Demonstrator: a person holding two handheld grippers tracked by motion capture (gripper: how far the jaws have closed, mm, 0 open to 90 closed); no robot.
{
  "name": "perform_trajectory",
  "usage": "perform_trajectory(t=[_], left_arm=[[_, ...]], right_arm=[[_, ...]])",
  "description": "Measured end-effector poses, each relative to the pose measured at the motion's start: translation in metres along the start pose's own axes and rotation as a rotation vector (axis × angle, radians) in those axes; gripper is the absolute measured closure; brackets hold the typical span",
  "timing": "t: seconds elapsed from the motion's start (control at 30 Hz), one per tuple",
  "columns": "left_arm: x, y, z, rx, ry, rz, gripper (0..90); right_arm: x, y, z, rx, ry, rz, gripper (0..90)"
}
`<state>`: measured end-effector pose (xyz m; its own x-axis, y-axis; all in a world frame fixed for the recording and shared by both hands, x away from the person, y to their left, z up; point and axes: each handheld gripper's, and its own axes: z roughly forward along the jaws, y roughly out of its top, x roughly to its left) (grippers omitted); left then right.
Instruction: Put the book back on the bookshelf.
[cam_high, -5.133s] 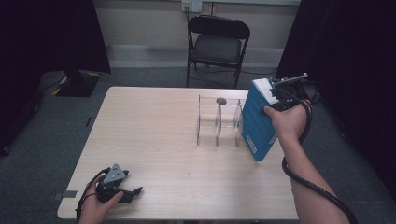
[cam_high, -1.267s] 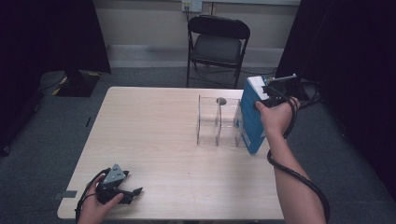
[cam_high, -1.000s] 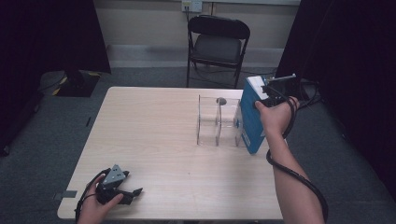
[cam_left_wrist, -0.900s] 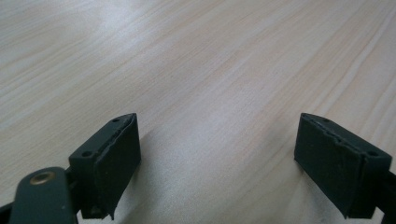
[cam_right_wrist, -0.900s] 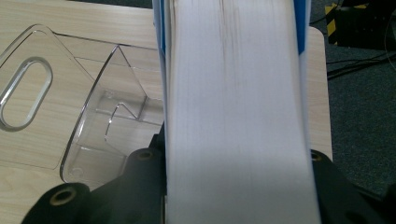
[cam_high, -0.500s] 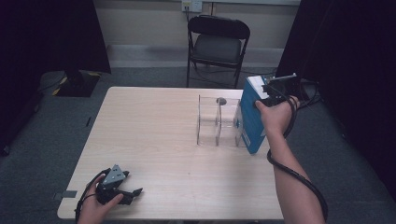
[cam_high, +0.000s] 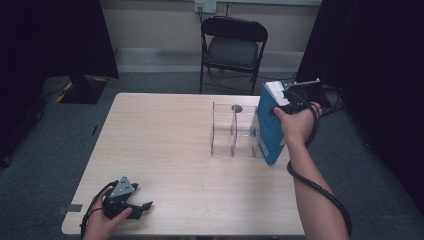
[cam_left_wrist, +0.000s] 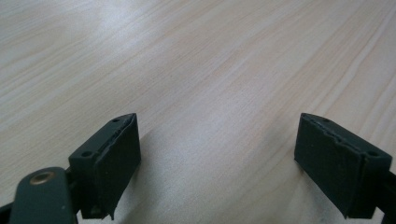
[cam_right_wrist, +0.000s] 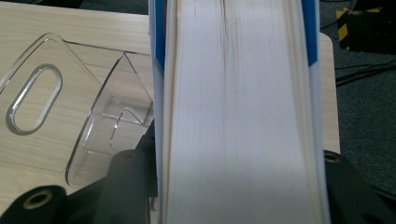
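I count one book, blue-covered and thick, gripped by my right gripper at the far right side of the table; it stands upright, with its lower corner near the table's right edge. In the right gripper view the white page block of the book runs between the two black jaws, which press on its blue covers from either side, so the jaws are held apart by the book's full thickness. Just beside the book, on its left in the high view, stands one clear acrylic rack with upright dividers; in the right gripper view I can make out two of these clear dividers, one with an oval cut-out, and I cannot tell whether the book touches the nearest one. My left gripper lies low at the near left corner of the table, well apart from the rack and the book. In the left gripper view its two jaws stand wide, with bare wood grain of the table between them. One black folding chair stands beyond the table's far edge.
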<state>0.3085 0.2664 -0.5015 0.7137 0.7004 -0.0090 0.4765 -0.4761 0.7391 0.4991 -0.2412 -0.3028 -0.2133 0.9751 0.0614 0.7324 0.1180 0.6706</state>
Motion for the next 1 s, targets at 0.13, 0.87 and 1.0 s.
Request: perform_trajectory(t=[0.13, 0.87, 1.0], left_arm=[[0.0000, 0.0000, 0.0000, 0.000, 0.000, 0.000, 14.1], [-0.0001, -0.0002, 0.0005, -0.006, 0.002, -0.001, 14.1], [-0.0001, -0.0002, 0.0005, -0.006, 0.002, -0.001, 14.1]], right_arm=[[-0.0007, 0.0003, 0.0000, -0.002, 0.005, -0.001, 48.8], [-0.0059, -0.0041, 0.0012, 0.005, 0.053, -0.028, 18.7], [-0.0049, -0.0055, 0.0004, 0.013, 0.062, -0.053, 15.7]])
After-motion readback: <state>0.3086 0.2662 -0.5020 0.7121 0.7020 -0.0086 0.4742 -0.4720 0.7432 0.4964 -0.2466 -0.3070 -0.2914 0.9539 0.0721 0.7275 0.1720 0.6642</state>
